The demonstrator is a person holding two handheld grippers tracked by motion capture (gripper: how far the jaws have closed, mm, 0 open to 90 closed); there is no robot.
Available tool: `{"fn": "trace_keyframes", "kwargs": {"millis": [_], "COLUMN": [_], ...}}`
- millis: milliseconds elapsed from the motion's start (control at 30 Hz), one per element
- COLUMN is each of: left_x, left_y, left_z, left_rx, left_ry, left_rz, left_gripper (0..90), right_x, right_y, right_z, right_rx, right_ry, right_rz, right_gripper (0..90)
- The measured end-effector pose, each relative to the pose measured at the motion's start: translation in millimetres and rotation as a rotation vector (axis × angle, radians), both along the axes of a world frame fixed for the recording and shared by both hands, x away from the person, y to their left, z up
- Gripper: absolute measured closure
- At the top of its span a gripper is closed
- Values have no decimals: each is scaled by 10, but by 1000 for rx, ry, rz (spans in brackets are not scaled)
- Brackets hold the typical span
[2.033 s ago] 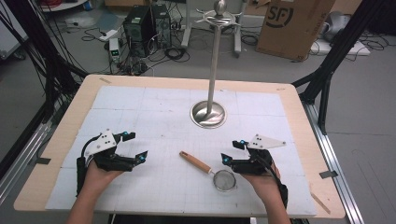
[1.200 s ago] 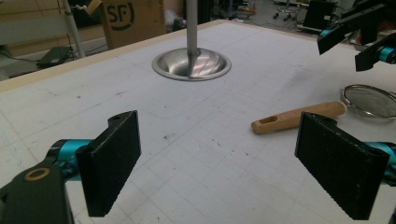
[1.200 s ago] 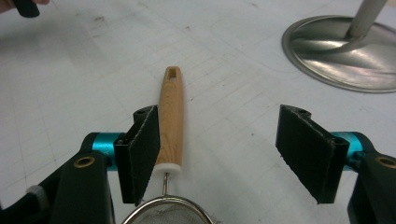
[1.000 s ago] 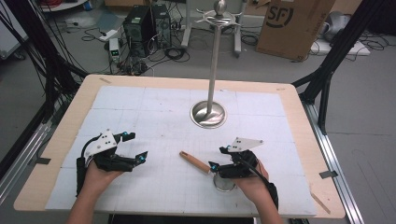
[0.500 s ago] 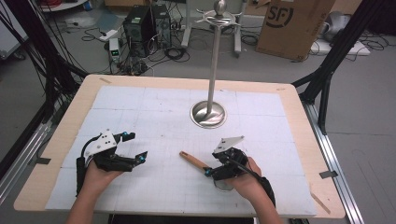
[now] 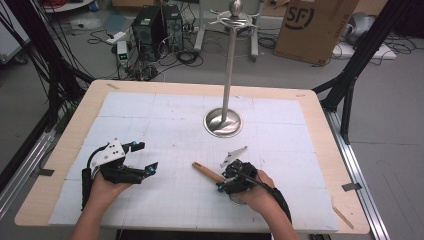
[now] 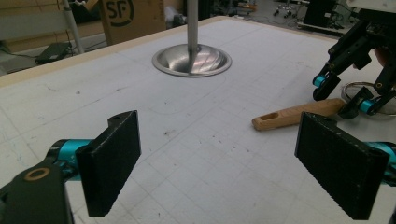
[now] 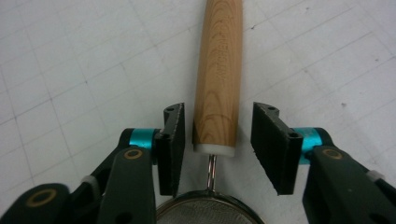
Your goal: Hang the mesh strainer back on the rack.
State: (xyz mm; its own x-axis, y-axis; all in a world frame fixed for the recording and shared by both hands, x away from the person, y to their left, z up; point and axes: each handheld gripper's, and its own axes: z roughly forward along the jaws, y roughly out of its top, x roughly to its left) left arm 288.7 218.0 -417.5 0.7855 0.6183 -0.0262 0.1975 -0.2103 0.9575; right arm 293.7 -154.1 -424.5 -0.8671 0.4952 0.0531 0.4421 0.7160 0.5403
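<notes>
Trouble could come from where the right gripper (image 8: 217, 140) is closing: its jaws straddle the very end of the strainer's wooden handle (image 8: 218, 74), next to the thin wire neck above the mesh bowl (image 8: 208, 212). The pads have just been closing but stand a little off the wood on both sides. A pinch this near the end could slip onto the wire, or let the round handle roll or swing once lifted. The strainer (image 6: 212, 173) lies on the worktop (image 6: 310, 107) in front of the metal stand (image 6: 223, 121). The left gripper (image 6: 147, 157) rests spread wide, holding nothing. Two seconds ago the right gripper sat well to the right of the strainer; it has since slid over it, while the left kept its place.
</notes>
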Motion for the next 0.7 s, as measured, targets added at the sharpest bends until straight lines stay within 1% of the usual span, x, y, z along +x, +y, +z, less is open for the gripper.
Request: {"fn": "trace_keyframes", "kwargs": {"millis": [133,167,233,267,400,467,500,600,633,700], "left_x": [-3,-4,-4,-3,-3,-1,-1,0,-1,0], "left_y": [-4,-4,-3,-3,-2,-2,-3,-4,-4,-3], "left_z": [0,0,1,0,0,-2,-2,-4,-3,-4], "left_rx": [1,1,2,2,4,2,0,1,3,1], "left_ry": [1,1,1,1,2,2,3,4,4,4], "left_rz": [1,1,2,2,2,1,2,3,5,4], "left_gripper": [149,149,149,149,149,149,149,149,149,149], "right_x": [-4,-4,-8,-11,-12,-14,-12,0,-1,2], "right_y": [11,16,31,46,62,63,59,45,50,51], "right_z": [7,12,19,28,40,57,67,90,95,95], "right_rx": [-22,-26,-39,-56,-67,-80,-78,-80,-85,-86], "right_ry": [-12,-9,-13,-17,-21,-45,-49,-46,-33,-27], "right_rz": [8,11,20,29,41,53,52,49,46,48], "right_gripper": [631,651,651,655,670,681,686,691,688,682]}}
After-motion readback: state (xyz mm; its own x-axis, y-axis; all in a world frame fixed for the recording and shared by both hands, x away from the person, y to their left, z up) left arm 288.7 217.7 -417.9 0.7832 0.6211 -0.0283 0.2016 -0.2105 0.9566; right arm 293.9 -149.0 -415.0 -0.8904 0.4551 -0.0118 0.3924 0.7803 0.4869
